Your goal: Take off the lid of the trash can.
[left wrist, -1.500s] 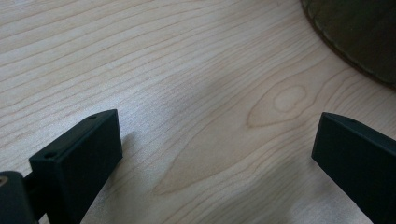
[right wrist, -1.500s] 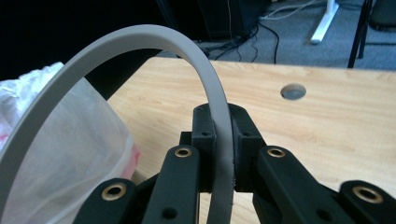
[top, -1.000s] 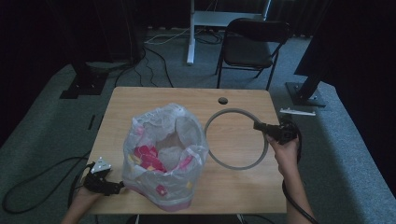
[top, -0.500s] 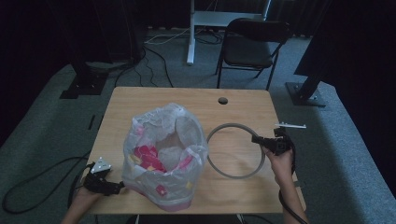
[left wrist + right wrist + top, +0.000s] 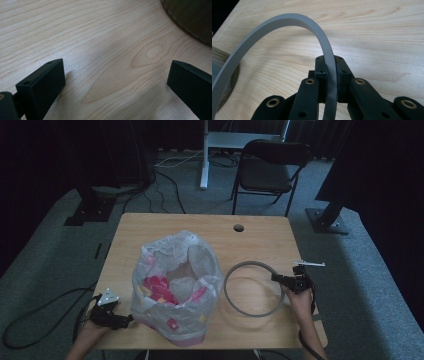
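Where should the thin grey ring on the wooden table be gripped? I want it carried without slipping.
Grip the thin grey ring across its flat band at the rim, coming from outside on the right, as the right gripper does: its jaws pinch the band's two faces. The band is narrow, so one pad goes inside the hoop.

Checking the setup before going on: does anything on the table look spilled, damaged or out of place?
Nothing stands out. The bag stands upright on the table with nothing spilled around it. The grey ring lies beside it, unbent, its rim clamped in the right gripper. The left gripper is open over bare wood.
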Motion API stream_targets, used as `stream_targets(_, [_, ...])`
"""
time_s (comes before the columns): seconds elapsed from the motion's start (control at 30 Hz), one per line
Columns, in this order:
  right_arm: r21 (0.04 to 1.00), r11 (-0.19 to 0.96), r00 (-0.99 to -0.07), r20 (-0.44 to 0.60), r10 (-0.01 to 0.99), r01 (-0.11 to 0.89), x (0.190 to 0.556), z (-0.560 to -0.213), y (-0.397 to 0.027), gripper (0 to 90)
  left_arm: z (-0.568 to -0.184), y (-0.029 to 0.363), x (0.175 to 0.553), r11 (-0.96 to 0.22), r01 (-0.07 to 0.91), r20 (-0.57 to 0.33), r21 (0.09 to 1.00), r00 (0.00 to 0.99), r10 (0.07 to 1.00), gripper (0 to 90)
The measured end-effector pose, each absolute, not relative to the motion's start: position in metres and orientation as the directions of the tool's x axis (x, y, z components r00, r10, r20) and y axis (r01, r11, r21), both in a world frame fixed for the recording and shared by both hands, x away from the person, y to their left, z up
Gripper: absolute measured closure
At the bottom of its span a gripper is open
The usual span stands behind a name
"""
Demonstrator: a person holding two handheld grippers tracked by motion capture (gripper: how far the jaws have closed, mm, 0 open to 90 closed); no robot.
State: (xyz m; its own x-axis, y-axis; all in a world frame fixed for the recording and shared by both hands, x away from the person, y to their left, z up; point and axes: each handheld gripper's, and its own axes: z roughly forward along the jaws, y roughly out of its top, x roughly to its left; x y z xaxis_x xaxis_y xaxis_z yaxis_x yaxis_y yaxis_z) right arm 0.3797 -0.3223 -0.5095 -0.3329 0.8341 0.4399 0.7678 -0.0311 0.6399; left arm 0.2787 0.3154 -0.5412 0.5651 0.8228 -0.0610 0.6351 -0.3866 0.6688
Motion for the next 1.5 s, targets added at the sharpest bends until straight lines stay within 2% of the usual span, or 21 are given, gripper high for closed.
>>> stream_targets(0.5, [0.599, 0.012, -0.308, 0.394, 0.866, 0.801, 0.385, -0.529, -0.322, 82.4, -0.541, 0.315, 0.278, -0.387, 0.635, -0.061, 0.669, 0.566, 0.822, 1.7])
stream_targets(0.9, [0.57, 0.003, -0.285, 0.406, 0.868, 0.822, 0.386, -0.537, -0.331, 81.4, -0.541, 0.315, 0.278, -0.385, 0.636, -0.064, 0.669, 0.565, 0.823, 1.7])
stream_targets(1.17, [0.567, 0.013, -0.288, 0.398, 0.871, 0.824, 0.387, -0.535, -0.333, 73.7, -0.541, 0.314, 0.278, -0.385, 0.635, -0.063, 0.669, 0.565, 0.822, 1.7])
stream_targets(1.3, [0.575, 0.026, -0.282, 0.361, 0.889, 0.818, 0.386, -0.533, -0.332, 69.1, -0.541, 0.314, 0.278, -0.385, 0.635, -0.065, 0.67, 0.566, 0.822, 1.7])
stream_targets(1.37, [0.58, 0.027, -0.278, 0.349, 0.895, 0.814, 0.386, -0.532, -0.331, 64.2, -0.541, 0.314, 0.278, -0.386, 0.635, -0.064, 0.669, 0.566, 0.822, 1.7])
stream_targets(1.47, [0.583, 0.034, -0.28, 0.337, 0.899, 0.812, 0.386, -0.529, -0.33, 51.2, -0.541, 0.314, 0.278, -0.385, 0.636, -0.064, 0.669, 0.566, 0.822, 1.7])
stream_targets(1.5, [0.584, 0.04, -0.287, 0.337, 0.897, 0.811, 0.386, -0.529, -0.329, 43.8, -0.541, 0.314, 0.278, -0.386, 0.636, -0.064, 0.669, 0.566, 0.822, 1.7])
